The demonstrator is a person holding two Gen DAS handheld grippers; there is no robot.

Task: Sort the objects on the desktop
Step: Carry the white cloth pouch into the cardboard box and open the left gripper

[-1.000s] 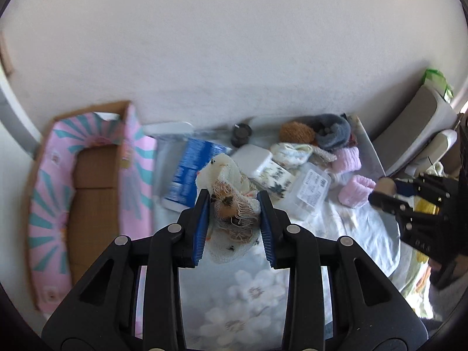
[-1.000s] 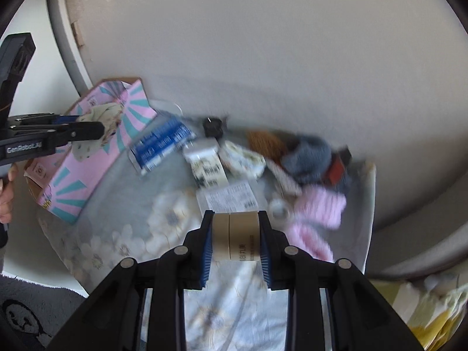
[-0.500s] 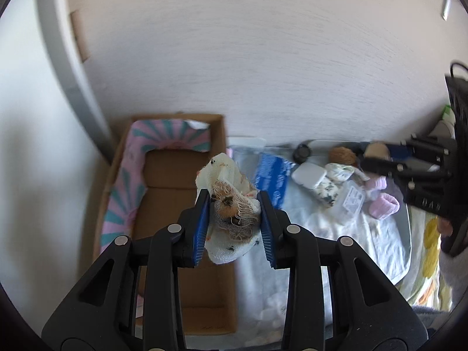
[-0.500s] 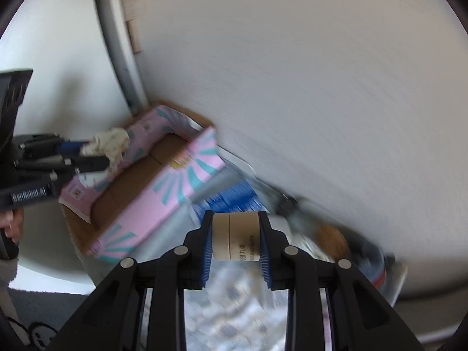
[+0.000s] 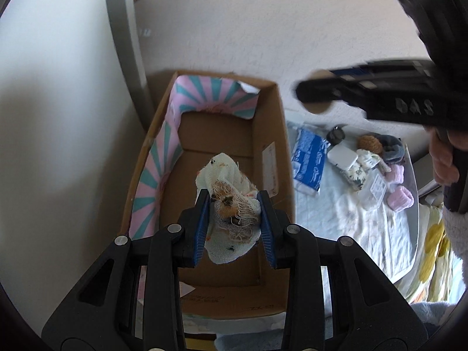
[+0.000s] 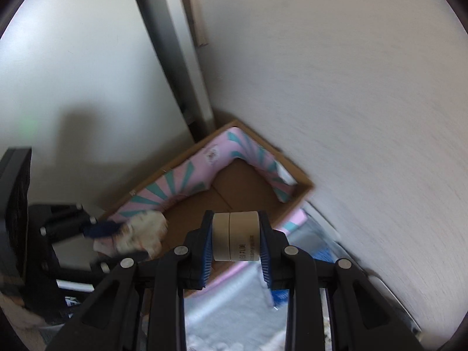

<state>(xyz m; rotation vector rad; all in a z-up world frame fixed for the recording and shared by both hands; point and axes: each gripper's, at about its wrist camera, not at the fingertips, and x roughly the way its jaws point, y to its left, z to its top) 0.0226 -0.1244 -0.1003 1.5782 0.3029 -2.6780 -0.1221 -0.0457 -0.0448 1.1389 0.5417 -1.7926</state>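
Frayed cloth bundle [image 5: 231, 204] clamped in left gripper [image 5: 234, 213], above cardboard box [image 5: 272, 134]; right gripper [image 6: 235, 235] clamps tape roll [image 6: 235, 235] over box edge.

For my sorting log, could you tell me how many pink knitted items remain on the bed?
2: one pink knitted item near the bedspread's right edge, another just behind it beside the grey bundle. More may hide underneath.

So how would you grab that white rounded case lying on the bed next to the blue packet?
Probably by its two long flat edges, coming straight down from above. The white case lies flat with its broad lid up, the blue packet close on one side and a floral pouch against the other, so sideways approaches look crowded.
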